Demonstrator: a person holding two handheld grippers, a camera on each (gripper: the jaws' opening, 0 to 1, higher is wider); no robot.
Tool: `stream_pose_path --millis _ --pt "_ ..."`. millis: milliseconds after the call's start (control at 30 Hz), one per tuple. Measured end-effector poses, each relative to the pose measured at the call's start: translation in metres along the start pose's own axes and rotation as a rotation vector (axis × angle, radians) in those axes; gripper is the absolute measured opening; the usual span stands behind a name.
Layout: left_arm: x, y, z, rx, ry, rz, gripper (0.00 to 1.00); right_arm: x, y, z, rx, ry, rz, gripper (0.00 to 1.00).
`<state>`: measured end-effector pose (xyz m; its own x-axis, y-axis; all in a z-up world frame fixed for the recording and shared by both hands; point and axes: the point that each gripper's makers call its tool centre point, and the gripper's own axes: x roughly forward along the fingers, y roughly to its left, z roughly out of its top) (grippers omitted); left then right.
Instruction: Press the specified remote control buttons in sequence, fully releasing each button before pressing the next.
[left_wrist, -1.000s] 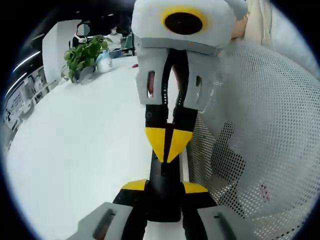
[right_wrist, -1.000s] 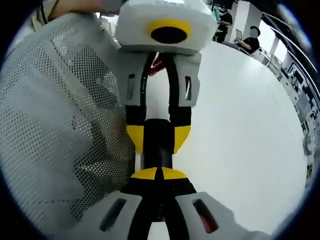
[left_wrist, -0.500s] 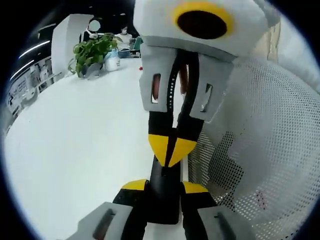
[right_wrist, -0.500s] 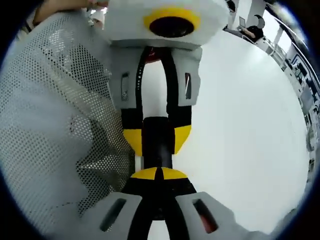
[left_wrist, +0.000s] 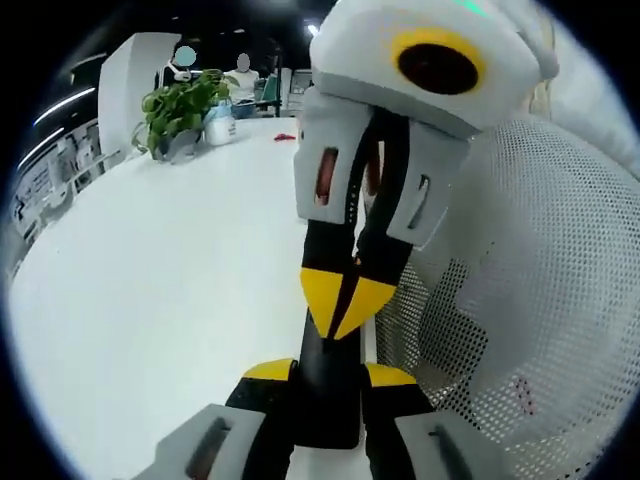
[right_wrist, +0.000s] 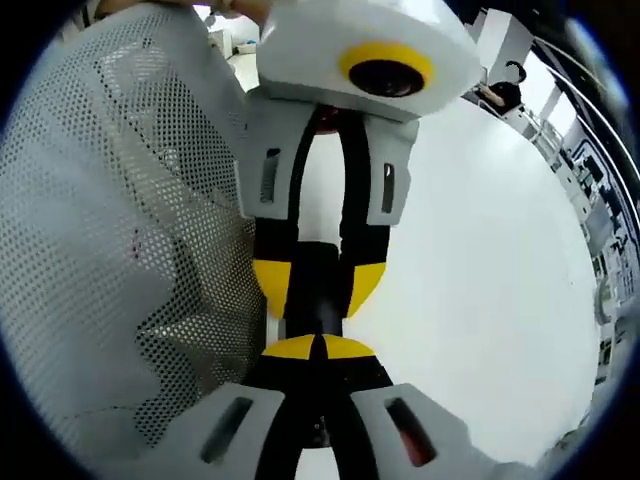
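Observation:
A black remote control (left_wrist: 328, 400) lies lengthwise between the yellow-tipped jaws of my left gripper (left_wrist: 330, 372), which is shut on its sides. My right gripper (left_wrist: 340, 305) comes down from the top of the left gripper view with its yellow tips pressed together, resting on the remote's top face. In the right gripper view, my right gripper (right_wrist: 315, 347) has its shut tips at the near end of the remote (right_wrist: 318, 270). Opposite it, the left gripper (right_wrist: 316, 285) clamps the remote. The buttons are hidden under the tips.
A broad white table (left_wrist: 150, 280) spreads under both grippers. A white mesh surface (left_wrist: 530, 300) stands close beside them, also seen as mesh (right_wrist: 110, 230) in the right gripper view. A potted plant (left_wrist: 178, 110) and seated people are at the table's far end.
The right gripper has tilted and come slightly closer along the remote, its shut tips still on it. The left gripper keeps its hold.

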<state>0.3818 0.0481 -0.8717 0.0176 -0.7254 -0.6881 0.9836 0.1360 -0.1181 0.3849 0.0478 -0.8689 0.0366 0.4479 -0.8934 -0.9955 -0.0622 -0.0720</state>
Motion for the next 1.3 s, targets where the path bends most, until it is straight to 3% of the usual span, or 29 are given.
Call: stream_pose_path --millis 100,333,633,800,1067,1167,1267,1300 --pt "0.0004 0.0000 -0.0003 0.000 0.000 -0.001 0.25 0.0004 -0.0009 0.0000 0.016 0.018 0.026 0.00" --pt "0.0006 -0.0001 -0.0004 -0.004 -0.004 -0.003 0.25 0.0006 0.0011 -0.0004 -0.035 0.060 0.045 0.00" --pt "0.0009 0.0002 -0.0010 -0.005 -0.006 -0.003 0.25 -0.0006 -0.0007 0.0009 0.020 -0.007 0.034 0.00" --pt "0.0011 0.0001 -0.0014 -0.004 -0.005 -0.003 0.25 0.0019 0.0012 0.0042 -0.013 0.013 0.035 0.00" --pt "0.0013 0.0006 -0.0021 -0.002 -0.005 -0.003 0.25 0.0018 -0.0008 0.0022 0.057 0.009 0.078 0.00" --pt "0.0014 0.0007 -0.0023 0.001 -0.003 -0.003 0.25 0.0019 0.0008 0.0029 0.005 0.016 0.047 0.00" --pt "0.0015 0.0004 -0.0021 0.007 -0.001 -0.005 0.25 0.0024 0.0022 0.0041 -0.110 0.046 0.003 0.00" --pt "0.0019 0.0003 -0.0018 0.005 -0.002 -0.005 0.25 0.0032 0.0039 0.0053 -0.106 0.037 0.000 0.00"
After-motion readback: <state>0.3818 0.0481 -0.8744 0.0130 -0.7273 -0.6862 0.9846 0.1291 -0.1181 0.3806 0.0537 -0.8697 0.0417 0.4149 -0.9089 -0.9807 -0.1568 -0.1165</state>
